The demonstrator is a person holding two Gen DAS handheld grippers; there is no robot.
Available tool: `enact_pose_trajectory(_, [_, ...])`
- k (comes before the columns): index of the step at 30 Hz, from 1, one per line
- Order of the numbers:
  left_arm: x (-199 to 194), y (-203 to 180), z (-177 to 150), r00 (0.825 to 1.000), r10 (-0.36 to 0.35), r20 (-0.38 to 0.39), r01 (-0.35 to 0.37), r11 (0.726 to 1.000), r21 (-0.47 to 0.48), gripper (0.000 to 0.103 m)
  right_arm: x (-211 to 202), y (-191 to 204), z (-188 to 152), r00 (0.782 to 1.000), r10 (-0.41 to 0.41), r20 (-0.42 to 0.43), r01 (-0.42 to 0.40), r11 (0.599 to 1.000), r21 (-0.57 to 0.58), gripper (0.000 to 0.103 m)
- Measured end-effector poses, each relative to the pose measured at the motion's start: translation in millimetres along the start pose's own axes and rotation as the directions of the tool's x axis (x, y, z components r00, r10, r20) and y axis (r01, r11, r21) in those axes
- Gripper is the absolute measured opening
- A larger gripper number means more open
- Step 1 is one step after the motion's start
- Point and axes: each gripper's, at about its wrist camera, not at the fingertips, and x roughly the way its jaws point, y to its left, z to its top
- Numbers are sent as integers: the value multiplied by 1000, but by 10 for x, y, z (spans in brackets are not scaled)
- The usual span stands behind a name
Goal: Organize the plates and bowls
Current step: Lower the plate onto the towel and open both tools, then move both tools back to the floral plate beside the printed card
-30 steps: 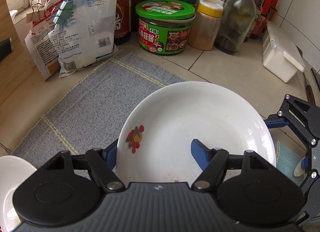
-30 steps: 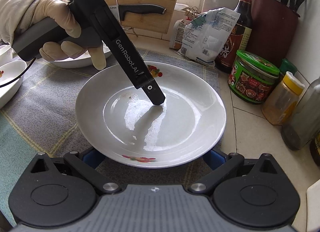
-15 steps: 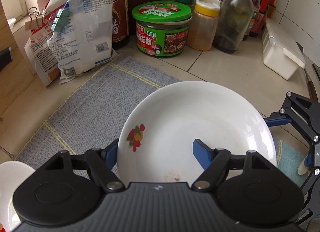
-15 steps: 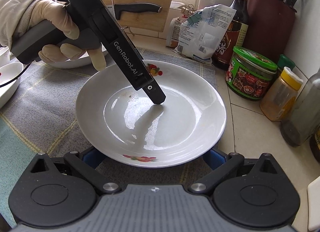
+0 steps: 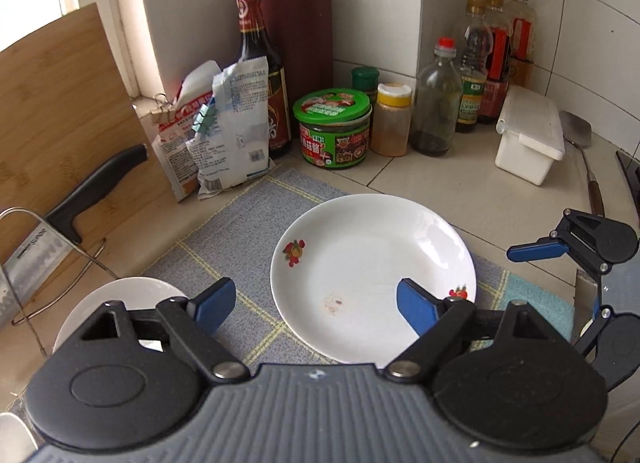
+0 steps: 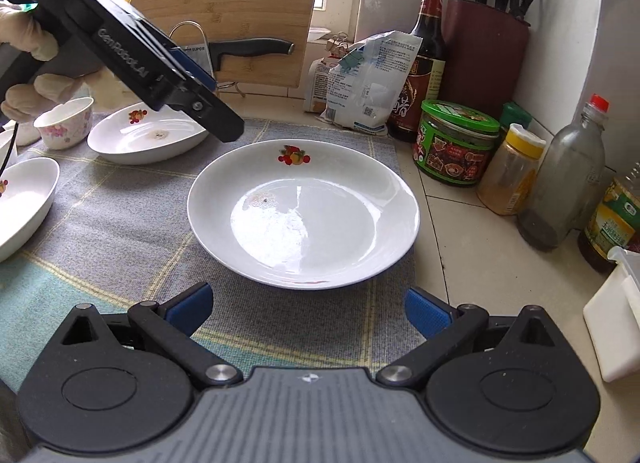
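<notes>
Now the white plate [image 6: 304,215] with little fruit pictures on its rim lies flat on the grey mat [image 6: 120,223], and nothing is holding it; the right gripper [image 6: 306,309] sits low just in front of the plate with its blue fingers [image 6: 188,305] spread wide, one on each side, and they do not touch the plate; the left gripper [image 5: 310,303] is up above the mat, and its blue fingers [image 5: 212,303] are also spread wide and hold nothing; from its own camera one finger shows over the plate [image 5: 372,275] and the other over the mat [image 5: 240,223]; in the right view a gloved hand [image 6: 28,63] holds the left gripper at the top left; a second white plate [image 6: 148,135] rests on the mat to the left, next to a small flower bowl [image 6: 66,123], and another white dish [image 6: 24,203] sits at the left edge; behind the plate stand a green-lid jar [image 6: 456,143], a yellow-lid jar [image 6: 508,171], a dark sauce bottle [image 6: 424,63] and a white bag [image 6: 368,83]; a wooden cutting board [image 6: 224,15] leans at the back with a knife [image 6: 248,49] in front of it.
</notes>
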Motion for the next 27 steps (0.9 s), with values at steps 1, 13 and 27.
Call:
enact_pose_trajectory(1, [-93,-47,-65,1000,12,16,-12,1000,-6,90,-72,28,-24,1000,-3,11,3,1000,14,103])
enact_pose_trajectory(13, [-889,-613,-1131,977,212,31,-200,953,-227,90,-626,439,-285,997,61,46,-62,997,37,103])
enact_pose_trajectory(27, [-1535,-794,-2099,896,434,-91,-437,830,-345,91,-790,1012,-458,976,217,-17,-218,972,-85,103])
